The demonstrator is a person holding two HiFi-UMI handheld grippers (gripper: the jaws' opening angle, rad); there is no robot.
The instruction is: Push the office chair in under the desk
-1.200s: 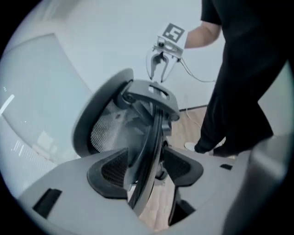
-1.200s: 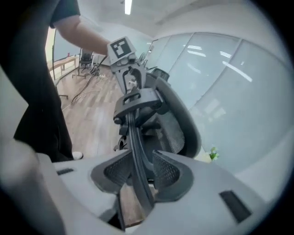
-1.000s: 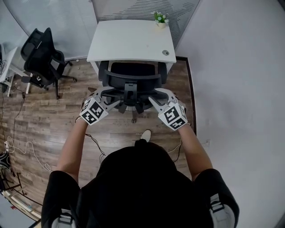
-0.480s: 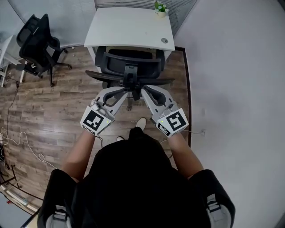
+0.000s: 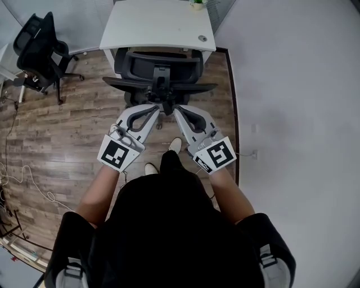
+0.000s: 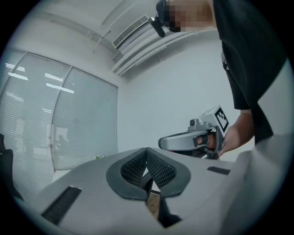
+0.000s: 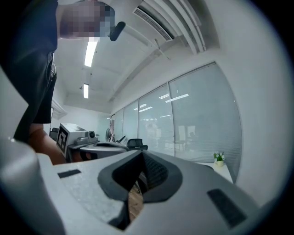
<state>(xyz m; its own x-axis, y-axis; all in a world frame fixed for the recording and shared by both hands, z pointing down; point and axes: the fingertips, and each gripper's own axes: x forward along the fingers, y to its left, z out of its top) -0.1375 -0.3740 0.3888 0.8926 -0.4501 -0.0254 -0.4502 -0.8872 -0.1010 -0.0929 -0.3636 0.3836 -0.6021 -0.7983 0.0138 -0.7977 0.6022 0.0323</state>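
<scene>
Chair [image 5: 147,63], black, against white desk [image 5: 152,25]

Smooth, matt, laminate-like face on white rectangular bench top [image 5: 152,28]. Matt plastic frame on black office chair [image 5: 160,70]. Wood grain, slight sheen on brown plank floor [image 5: 62,124]. Matt moulded plastic shells on grey left hand-held gripper [image 6: 147,152] and grey right hand-held gripper [image 7: 140,155]; dark ribbed pads [image 6: 135,167] look rubbery. Smooth matt paint on pale wall [image 5: 292,84].

We see the office chair [image 5: 159,79] partly under the desk [image 5: 152,25], a second chair [image 5: 36,48] well left, a plant [image 5: 197,4] on the desk.
</scene>
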